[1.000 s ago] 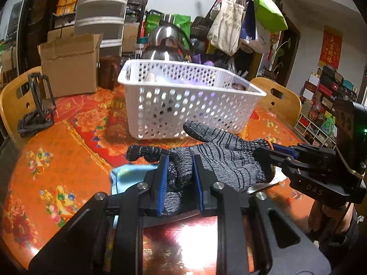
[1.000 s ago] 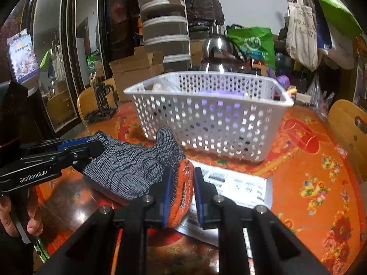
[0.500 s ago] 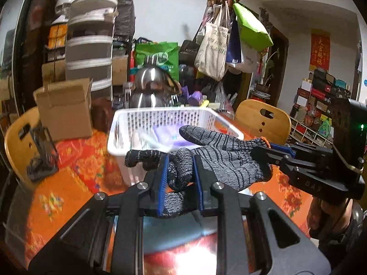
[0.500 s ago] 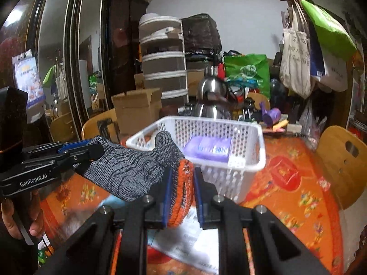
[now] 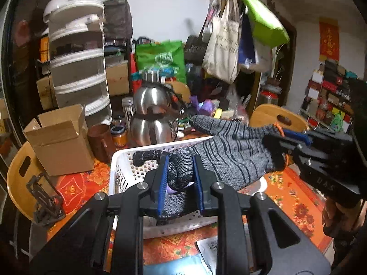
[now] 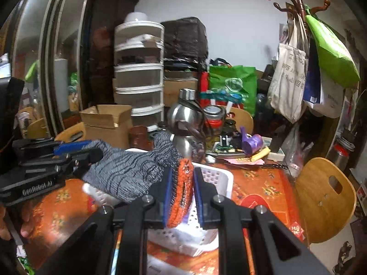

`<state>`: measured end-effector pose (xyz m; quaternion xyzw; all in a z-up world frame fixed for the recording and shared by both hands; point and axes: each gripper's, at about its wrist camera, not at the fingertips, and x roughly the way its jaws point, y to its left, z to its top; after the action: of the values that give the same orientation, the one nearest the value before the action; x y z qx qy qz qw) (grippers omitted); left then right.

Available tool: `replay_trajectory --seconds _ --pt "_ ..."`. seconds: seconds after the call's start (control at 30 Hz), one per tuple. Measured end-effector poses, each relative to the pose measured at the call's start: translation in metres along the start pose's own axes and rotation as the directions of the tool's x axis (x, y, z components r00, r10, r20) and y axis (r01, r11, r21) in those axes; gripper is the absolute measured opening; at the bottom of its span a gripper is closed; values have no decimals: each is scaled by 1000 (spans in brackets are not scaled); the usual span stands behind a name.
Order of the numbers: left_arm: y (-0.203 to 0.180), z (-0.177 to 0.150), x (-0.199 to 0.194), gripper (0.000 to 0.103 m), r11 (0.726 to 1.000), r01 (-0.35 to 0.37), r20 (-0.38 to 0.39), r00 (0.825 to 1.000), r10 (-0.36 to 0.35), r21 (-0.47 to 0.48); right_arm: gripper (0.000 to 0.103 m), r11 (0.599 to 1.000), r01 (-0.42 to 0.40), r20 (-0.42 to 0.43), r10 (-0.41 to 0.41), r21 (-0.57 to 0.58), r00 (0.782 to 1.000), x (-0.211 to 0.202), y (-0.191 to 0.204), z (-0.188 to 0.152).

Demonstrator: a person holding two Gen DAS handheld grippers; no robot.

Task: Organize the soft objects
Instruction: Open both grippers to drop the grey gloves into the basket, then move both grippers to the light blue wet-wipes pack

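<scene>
A grey knitted glove (image 5: 231, 158) with an orange cuff (image 6: 181, 190) hangs stretched between both grippers, above the white perforated basket (image 5: 128, 167). My left gripper (image 5: 180, 183) is shut on the glove's finger end. My right gripper (image 6: 182, 197) is shut on the orange cuff; it also shows at the right of the left wrist view (image 5: 296, 142). The left gripper shows at the left of the right wrist view (image 6: 68, 153). The basket (image 6: 218, 178) lies right under the glove, and something purple shows inside it (image 5: 170, 190).
The table has an orange-red floral cloth (image 5: 296, 197). Behind the basket stand steel kettles (image 5: 153, 119), a brown cup (image 5: 101, 142), a cardboard box (image 5: 59, 137) and white drawers (image 5: 78, 64). Wooden chairs (image 6: 325, 197) flank the table. Papers (image 5: 206, 249) lie near my left gripper.
Both grippers have lifted the glove off the table and carried it forward, so it now hangs over the basket instead of in front of it.
</scene>
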<state>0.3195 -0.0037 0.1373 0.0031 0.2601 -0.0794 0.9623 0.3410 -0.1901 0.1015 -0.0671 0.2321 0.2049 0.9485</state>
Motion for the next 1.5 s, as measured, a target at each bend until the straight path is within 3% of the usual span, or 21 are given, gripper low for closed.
replay_trajectory --seconds 0.3,0.33,0.37,0.4,0.43,0.47,0.57,0.63,0.9,1.1,1.27,1.5 --pt "8 0 80 20 998 -60 -103 993 57 -26 16 999 7 -74 -4 32 997 60 -14 -8" --pt "9 -2 87 26 997 -68 -115 991 64 -28 17 1000 12 -81 -9 29 997 68 -16 -11" --pt "10 -4 92 34 997 -72 -118 991 68 -31 24 1000 14 -82 -12 24 997 73 -16 -14" --pt "11 -7 100 62 996 -86 -126 989 83 -24 30 999 30 -95 -28 19 995 80 -17 -18" --pt "11 -13 107 81 994 -106 -145 984 104 -7 44 999 45 -106 -42 22 993 84 -19 -20" --pt "11 -18 115 82 993 -120 -165 979 119 5 61 997 64 -120 -60 32 991 89 -21 -25" --pt "15 -31 122 82 993 -121 -166 979 120 4 74 995 95 -138 -92 14 986 93 -20 -35" --pt "25 -37 123 82 995 -86 -185 980 74 -55 78 996 92 -152 -87 23 985 94 -21 -40" --pt "46 -57 107 83 991 -93 -189 979 73 -99 78 992 77 -153 -62 95 986 79 -23 -53" --pt "65 -83 71 83 983 -110 -178 980 84 -143 78 987 46 -141 -24 155 990 56 -18 -76" --pt "71 -108 44 83 981 -138 -181 977 112 -138 78 982 81 -105 -64 169 992 35 -3 -95" --pt "85 -169 4 83 973 -116 -218 973 70 -202 78 985 -53 -169 81 164 982 16 48 -144"
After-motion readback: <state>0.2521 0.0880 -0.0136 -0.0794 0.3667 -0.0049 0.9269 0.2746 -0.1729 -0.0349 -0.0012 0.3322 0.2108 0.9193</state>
